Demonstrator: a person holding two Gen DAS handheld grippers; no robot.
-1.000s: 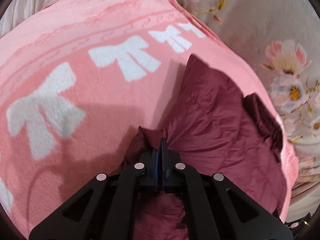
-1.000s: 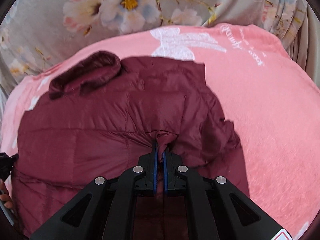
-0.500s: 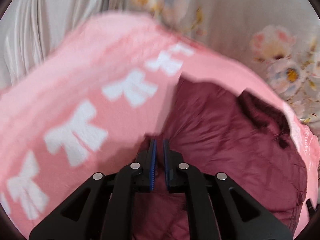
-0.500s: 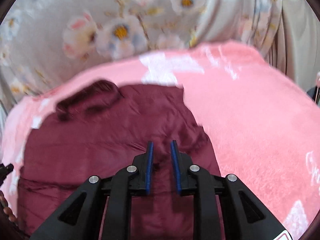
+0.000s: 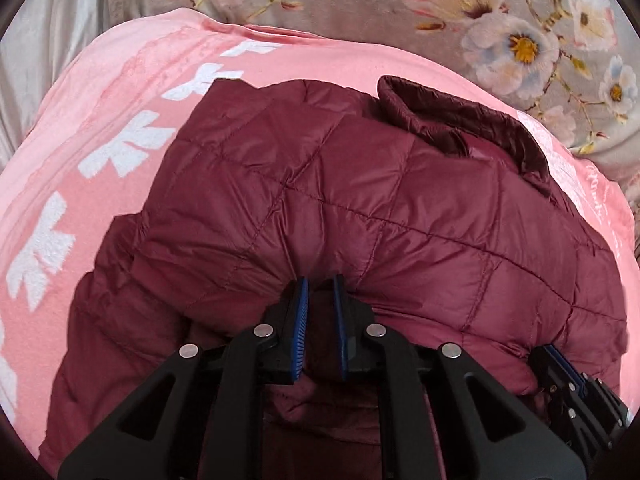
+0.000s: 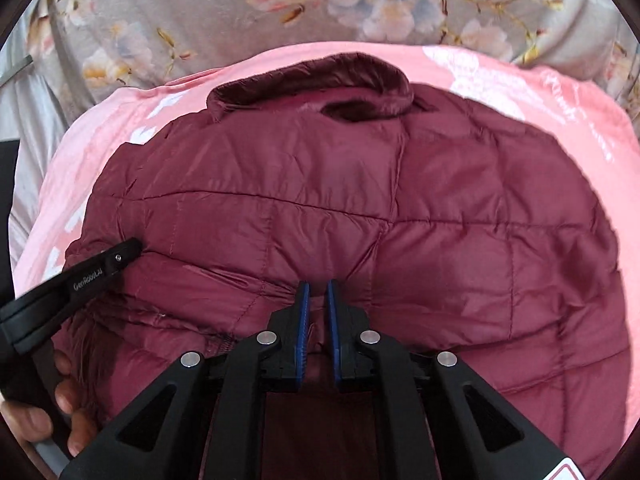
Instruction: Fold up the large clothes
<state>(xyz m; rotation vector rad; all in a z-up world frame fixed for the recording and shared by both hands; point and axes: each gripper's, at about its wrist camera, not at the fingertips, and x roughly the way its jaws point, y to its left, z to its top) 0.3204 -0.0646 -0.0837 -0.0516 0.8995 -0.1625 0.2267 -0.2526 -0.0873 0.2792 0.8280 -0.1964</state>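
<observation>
Both grippers sit at the near hem of the maroon quilted jacket, which lies spread on a pink blanket on the bed, its long axis running straight away from the jaws to the collar at the far end. Left gripper and right gripper each have their jaws slightly apart with a bulge of fabric between, so whether they grip it I cannot tell. "GenRobot.AI" reads on the left tool's finger.
</observation>
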